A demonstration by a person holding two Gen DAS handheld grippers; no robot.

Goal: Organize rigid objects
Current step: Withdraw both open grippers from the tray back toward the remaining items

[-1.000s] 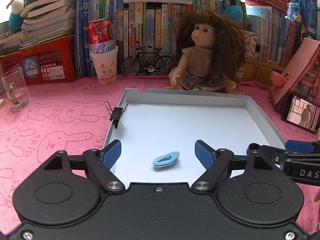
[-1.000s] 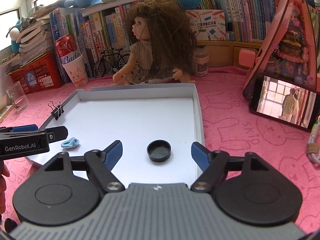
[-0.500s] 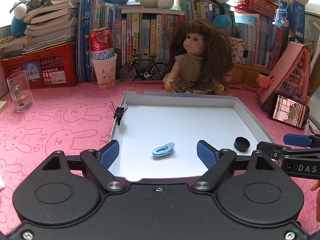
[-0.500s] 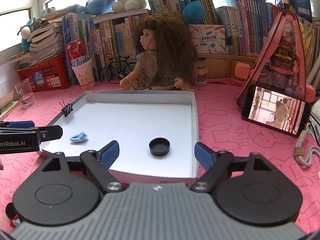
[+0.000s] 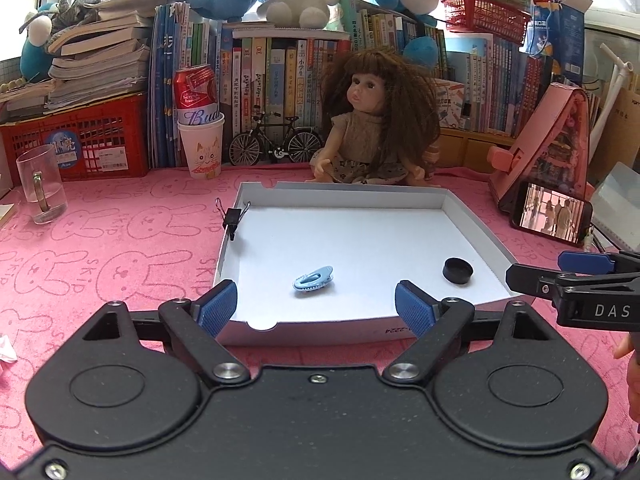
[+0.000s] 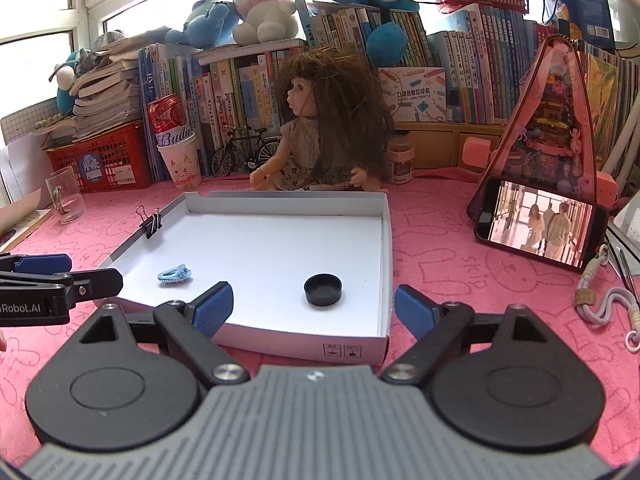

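A shallow white cardboard tray (image 5: pixel 340 191) (image 6: pixel 385 240) lies on the pink bunny mat. In it lie a light blue hair clip (image 5: pixel 313 278) (image 6: pixel 174 274) and a black round cap (image 5: pixel 457 270) (image 6: pixel 323 289). A black binder clip (image 5: pixel 231 216) (image 6: pixel 150 223) grips the tray's left wall. My left gripper (image 5: pixel 316 309) is open and empty, just in front of the tray's near wall. My right gripper (image 6: pixel 313 309) is open and empty, at the tray's near right corner. Each gripper shows at the edge of the other's view.
A doll (image 5: pixel 374 120) sits behind the tray. A paper cup holding a red can (image 5: pixel 200 142), a toy bicycle (image 5: pixel 276 143) and a red basket (image 5: pixel 84 144) stand at the back left, with a glass mug (image 5: pixel 40 184). A phone (image 5: pixel 550 213) leans against a pink stand at the right.
Both grippers have drawn back and up from the tray, still open. The clip and cap stay where they lay; the tray's near wall has come into both views.
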